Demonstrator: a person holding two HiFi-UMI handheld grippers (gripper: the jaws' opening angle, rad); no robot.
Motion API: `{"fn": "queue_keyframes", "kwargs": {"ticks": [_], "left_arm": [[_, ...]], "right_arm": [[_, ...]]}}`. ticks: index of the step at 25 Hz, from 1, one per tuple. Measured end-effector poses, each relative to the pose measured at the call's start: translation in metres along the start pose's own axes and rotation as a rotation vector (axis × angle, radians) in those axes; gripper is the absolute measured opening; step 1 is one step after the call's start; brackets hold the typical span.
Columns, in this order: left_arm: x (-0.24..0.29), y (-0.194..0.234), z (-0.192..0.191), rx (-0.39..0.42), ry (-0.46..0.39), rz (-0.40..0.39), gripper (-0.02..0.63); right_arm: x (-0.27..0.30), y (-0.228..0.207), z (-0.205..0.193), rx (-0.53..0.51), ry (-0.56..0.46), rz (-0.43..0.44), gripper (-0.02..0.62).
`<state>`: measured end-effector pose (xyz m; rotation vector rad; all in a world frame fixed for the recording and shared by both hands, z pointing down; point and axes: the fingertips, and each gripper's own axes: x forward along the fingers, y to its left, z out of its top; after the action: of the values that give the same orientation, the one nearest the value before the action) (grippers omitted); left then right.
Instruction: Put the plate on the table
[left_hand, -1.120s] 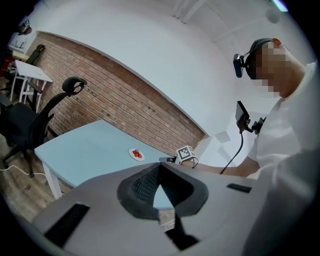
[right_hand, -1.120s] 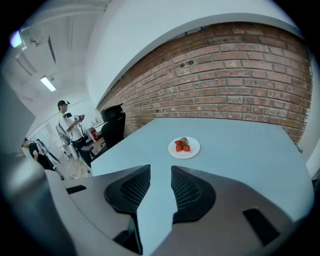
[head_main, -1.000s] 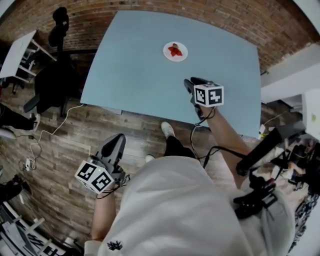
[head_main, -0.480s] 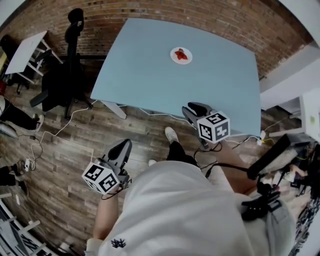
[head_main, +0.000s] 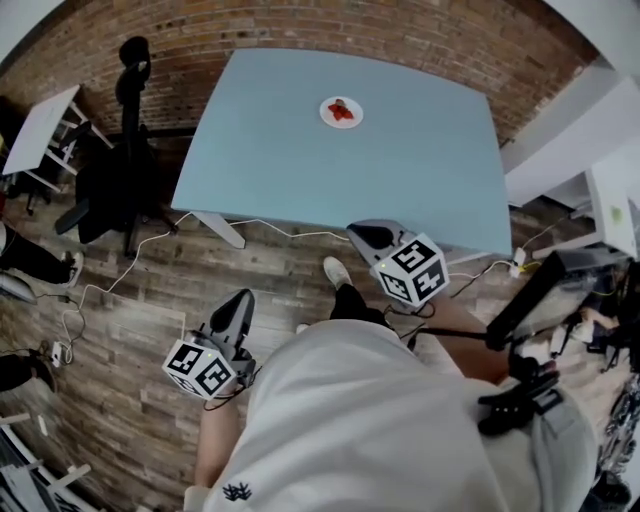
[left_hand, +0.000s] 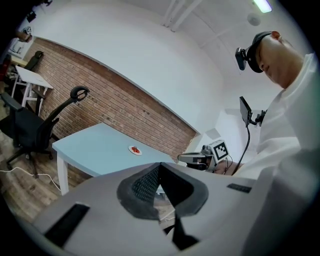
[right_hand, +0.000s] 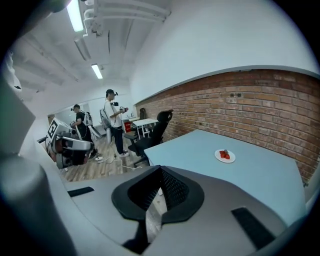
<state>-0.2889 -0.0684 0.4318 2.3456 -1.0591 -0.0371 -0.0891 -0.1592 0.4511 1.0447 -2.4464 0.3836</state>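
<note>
A small white plate (head_main: 341, 112) with red fruit on it sits on the light blue table (head_main: 270, 170), toward its far side. It also shows as the plate (left_hand: 134, 149) in the left gripper view and the plate (right_hand: 225, 155) in the right gripper view. My right gripper (head_main: 365, 236) hovers over the floor just off the table's near edge; its jaws are closing and meet at the tips (right_hand: 160, 170) with nothing between them. My left gripper (head_main: 243, 300) hangs lower left by my body, shut and empty (left_hand: 159, 167).
A black office chair (head_main: 112, 165) and a white desk (head_main: 40, 125) stand left of the table. Cables (head_main: 100, 268) trail over the wood floor. A brick wall backs the table. Black equipment (head_main: 535, 295) is at my right. Two people (right_hand: 114, 122) stand far off.
My right gripper has drawn back from above the table to just past its near edge. The left gripper has stayed low at my side.
</note>
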Motion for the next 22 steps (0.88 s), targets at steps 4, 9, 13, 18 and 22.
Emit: {"fn": "queue_keyframes", "kwargs": {"ticks": [4, 9, 13, 18, 22], "left_arm": [[-0.006, -0.003, -0.004, -0.005, -0.003, 0.003, 0.002], [-0.009, -0.006, -0.006, 0.000, -0.004, 0.015, 0.002], [-0.009, -0.011, -0.008, 0.002, -0.003, 0.019, 0.002], [-0.005, -0.016, -0.010, 0.003, 0.000, 0.020, 0.002], [-0.005, -0.017, -0.014, -0.003, 0.012, 0.025, 0.002]], "right_arm": [[-0.003, 0.016, 0.005, -0.033, -0.016, 0.028, 0.008], [-0.004, 0.029, 0.012, -0.064, -0.030, 0.055, 0.008], [-0.010, 0.035, 0.014, -0.067, -0.043, 0.076, 0.008], [-0.013, 0.036, 0.013, -0.069, -0.044, 0.094, 0.008], [-0.013, 0.036, 0.009, -0.060, -0.041, 0.100, 0.008]]}}
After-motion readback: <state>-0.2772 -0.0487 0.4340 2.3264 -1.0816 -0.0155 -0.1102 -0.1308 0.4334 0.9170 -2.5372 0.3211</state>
